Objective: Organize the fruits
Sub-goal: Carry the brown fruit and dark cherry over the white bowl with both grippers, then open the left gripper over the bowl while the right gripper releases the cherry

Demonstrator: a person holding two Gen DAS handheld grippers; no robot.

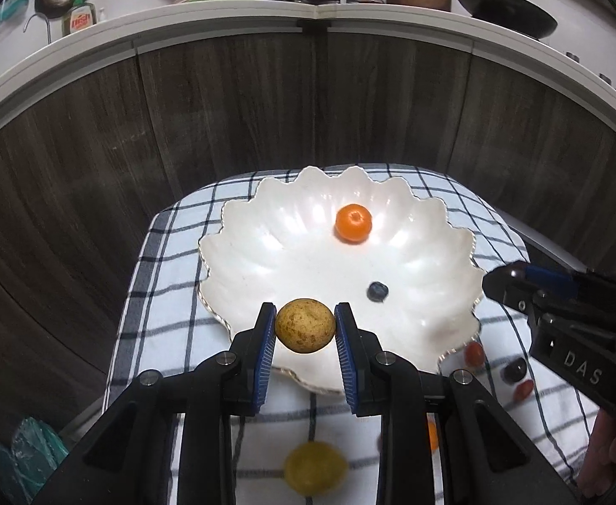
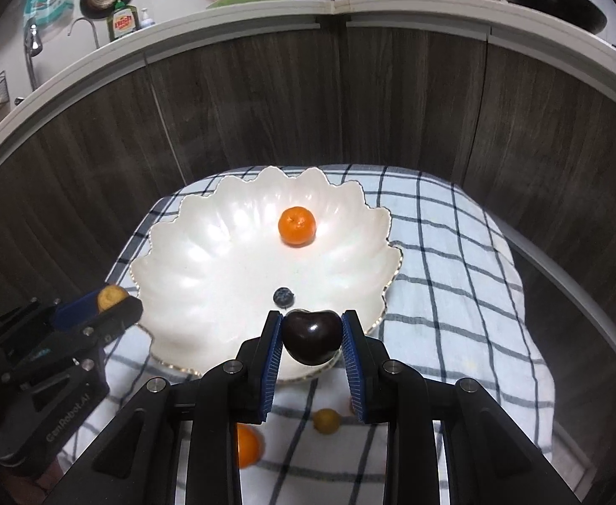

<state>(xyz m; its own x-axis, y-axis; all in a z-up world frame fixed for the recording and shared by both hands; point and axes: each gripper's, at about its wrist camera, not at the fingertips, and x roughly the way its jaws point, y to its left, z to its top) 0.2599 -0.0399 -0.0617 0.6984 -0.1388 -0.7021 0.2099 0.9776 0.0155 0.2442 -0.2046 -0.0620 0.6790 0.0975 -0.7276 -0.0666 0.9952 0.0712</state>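
Note:
A white scalloped bowl [image 1: 266,261] [image 2: 207,277] stands on a checked cloth [image 1: 160,294] [image 2: 455,294]. Inside it lie a small orange [image 1: 353,223] [image 2: 296,226] and a blueberry [image 1: 378,291] [image 2: 283,296]. My left gripper [image 1: 305,326] is shut on a speckled yellow-brown round fruit [image 1: 305,325] above the bowl's near rim; the right wrist view shows that gripper [image 2: 116,301] at the bowl's left edge. My right gripper [image 2: 311,336] is shut on a dark cherry [image 2: 311,336] over the near rim; in the left wrist view it [image 1: 501,280] reaches in from the right.
Loose fruit lies on the cloth in front of the bowl: a yellow fruit [image 1: 314,467] [image 2: 326,421], an orange [image 2: 247,446], small red ones [image 1: 474,353] and a dark one [image 1: 515,369]. Dark wood cabinet fronts [image 1: 308,105] rise behind, under a white counter crowded with kitchenware.

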